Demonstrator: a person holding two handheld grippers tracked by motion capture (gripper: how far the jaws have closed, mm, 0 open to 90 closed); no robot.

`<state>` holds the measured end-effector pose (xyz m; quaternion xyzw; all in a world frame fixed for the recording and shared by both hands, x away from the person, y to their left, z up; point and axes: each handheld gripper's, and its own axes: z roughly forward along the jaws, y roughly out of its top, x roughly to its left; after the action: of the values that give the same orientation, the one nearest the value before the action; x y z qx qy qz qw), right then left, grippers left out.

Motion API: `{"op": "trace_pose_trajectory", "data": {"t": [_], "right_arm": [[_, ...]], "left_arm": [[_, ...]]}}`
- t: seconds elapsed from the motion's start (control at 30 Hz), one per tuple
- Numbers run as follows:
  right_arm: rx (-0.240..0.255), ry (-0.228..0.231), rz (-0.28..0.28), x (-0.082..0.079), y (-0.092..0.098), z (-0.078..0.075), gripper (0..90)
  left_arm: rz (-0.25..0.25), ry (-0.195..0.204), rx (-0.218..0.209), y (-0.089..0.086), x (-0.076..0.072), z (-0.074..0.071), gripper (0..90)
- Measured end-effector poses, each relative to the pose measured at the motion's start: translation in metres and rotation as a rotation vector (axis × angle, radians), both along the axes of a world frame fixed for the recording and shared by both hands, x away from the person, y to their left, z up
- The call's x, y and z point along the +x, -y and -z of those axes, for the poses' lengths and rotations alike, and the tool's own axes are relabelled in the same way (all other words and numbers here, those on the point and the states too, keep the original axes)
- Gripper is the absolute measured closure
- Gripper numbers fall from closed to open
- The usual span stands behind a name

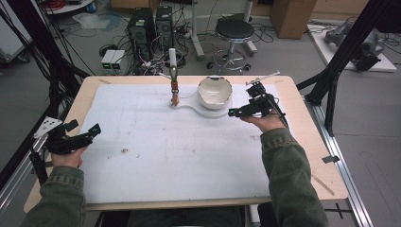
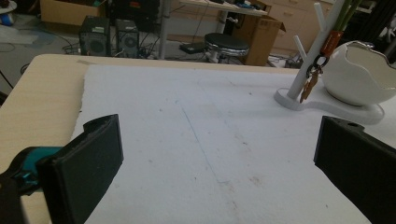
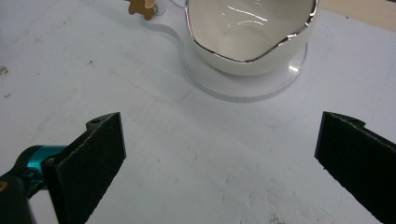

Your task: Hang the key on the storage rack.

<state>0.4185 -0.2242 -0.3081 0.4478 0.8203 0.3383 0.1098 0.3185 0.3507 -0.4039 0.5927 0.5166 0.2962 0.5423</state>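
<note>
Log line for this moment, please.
right gripper: open, near white bowl | left gripper: open, table's left edge | keys: on stand

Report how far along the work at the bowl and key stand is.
Nothing looks done yet. The white bowl sits empty on its white base, and the keys hang from the stand's post. In hand: the right hand-held gripper hovers beside the bowl, jaws wide open, gripping nothing. The left hand-held gripper waits open at the mat's left edge. Any grasp or move is left to do.
</note>
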Motion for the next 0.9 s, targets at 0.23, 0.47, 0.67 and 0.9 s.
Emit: {"op": "trace_pose_trajectory", "data": {"t": [0.23, 0.47, 0.67, 0.9], "right_arm": [[-0.003, -0.002, 0.032, -0.011, 0.011, 0.011, 0.8], [0.013, 0.005, 0.042, -0.02, 0.019, 0.021, 0.8], [0.036, 0.018, 0.06, -0.023, 0.023, 0.029, 0.8], [0.038, 0.027, 0.067, -0.026, 0.027, 0.039, 0.8]], "left_arm": [[0.0, -0.003, 0.0, 0.0, 0.0, 0.0, 1.7], [0.001, -0.008, 0.003, 0.0, 0.0, 0.0, 1.7], [-0.004, -0.021, 0.009, 0.0, 0.0, 0.001, 1.7], [-0.008, -0.033, 0.004, -0.001, 0.0, 0.001, 1.7]]}}
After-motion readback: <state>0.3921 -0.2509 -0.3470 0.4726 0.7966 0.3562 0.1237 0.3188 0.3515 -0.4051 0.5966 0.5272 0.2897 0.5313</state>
